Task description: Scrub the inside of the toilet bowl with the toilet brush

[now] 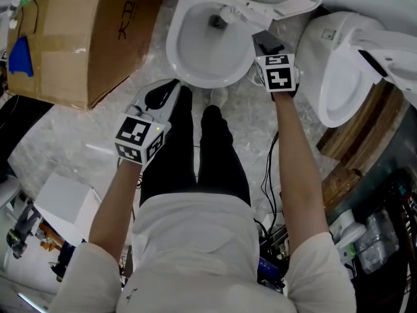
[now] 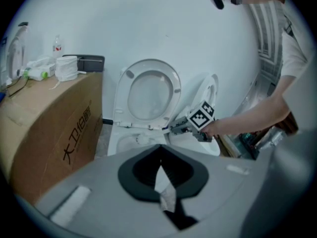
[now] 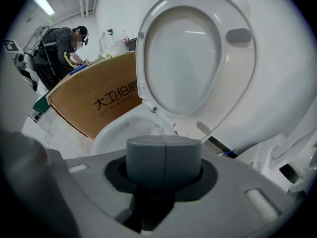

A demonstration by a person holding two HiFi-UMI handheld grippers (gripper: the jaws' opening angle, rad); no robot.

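On the side of the cardboard box [image 2: 52, 133], black Chinese print: "大卫佰", then one more character too unclear to read. Same print legible in the right gripper view. On the cubes of the left gripper [image 1: 168, 91] and the right gripper [image 1: 264, 40], black-and-white square code markers, no letters. Nothing else legible.

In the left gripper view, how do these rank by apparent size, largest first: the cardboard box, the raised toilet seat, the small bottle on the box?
1. cardboard box, though it stands nearest
2. raised toilet seat
3. small bottle

Even indoor light; fisheye edges, blurred foregrounds.
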